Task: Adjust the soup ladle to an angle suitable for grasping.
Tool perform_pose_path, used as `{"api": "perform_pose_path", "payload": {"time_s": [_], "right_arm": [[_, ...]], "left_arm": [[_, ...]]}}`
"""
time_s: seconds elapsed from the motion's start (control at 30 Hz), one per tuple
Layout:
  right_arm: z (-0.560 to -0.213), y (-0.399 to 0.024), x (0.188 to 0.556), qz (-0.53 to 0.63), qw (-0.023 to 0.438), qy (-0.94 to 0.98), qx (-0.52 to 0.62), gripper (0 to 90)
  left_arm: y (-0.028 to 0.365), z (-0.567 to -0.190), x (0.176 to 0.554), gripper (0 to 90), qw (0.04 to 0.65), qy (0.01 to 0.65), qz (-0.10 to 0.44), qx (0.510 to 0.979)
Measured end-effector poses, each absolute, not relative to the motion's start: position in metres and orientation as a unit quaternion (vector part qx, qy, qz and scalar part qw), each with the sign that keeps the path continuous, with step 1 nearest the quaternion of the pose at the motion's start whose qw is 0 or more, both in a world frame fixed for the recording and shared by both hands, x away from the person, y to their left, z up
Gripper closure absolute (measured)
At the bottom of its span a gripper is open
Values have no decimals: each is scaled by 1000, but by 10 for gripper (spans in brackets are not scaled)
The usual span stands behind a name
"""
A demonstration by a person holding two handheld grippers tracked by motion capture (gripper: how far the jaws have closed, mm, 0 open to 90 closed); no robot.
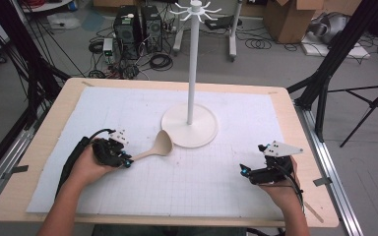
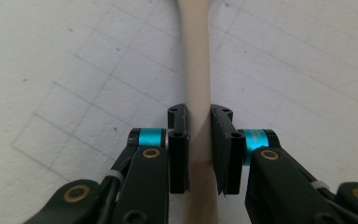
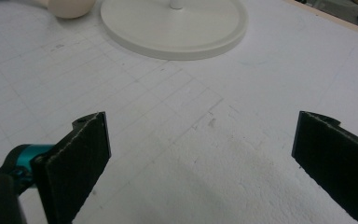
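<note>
Your left gripper (image 1: pixel 124 162) is pinching the handle of the beige spoon (image 1: pixel 153 149), whose long axis runs away from the jaws toward the white stand (image 1: pixel 189 129), bowl end beside the stand's base. Your right gripper (image 1: pixel 246 171) sits well apart on the white mat (image 1: pixel 202 182), jaws spread and empty. No readable writing anywhere.

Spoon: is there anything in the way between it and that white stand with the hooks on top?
Nothing visible. The left gripper is shut on the spoon handle, and the bowl already lies right beside the stand base. Only bare white mat lies around them. The right gripper sits open, off to the side.
</note>
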State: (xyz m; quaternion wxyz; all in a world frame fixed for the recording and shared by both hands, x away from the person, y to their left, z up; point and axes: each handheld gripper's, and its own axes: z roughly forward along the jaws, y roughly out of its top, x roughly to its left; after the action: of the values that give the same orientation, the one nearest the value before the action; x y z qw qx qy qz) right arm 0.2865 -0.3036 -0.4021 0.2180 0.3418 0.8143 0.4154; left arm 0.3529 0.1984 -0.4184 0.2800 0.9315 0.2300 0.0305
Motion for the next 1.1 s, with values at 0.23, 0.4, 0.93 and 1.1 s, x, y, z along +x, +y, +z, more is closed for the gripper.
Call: {"api": "perform_pose_path", "payload": {"time_s": [0.23, 0.4, 0.93, 1.1], "right_arm": [[-402, -303, 286, 414, 217, 815, 342, 30], [-402, -303, 286, 414, 217, 816, 341, 30], [-401, -305, 285, 412, 222, 814, 344, 31], [-399, -307, 285, 416, 226, 811, 343, 31]], "left_arm": [[193, -418, 348, 776, 291, 180, 10, 940], [188, -418, 344, 775, 298, 160, 9, 941], [146, -417, 338, 774, 313, 122, 5, 942], [127, -417, 338, 774, 316, 106, -1, 943]]}}
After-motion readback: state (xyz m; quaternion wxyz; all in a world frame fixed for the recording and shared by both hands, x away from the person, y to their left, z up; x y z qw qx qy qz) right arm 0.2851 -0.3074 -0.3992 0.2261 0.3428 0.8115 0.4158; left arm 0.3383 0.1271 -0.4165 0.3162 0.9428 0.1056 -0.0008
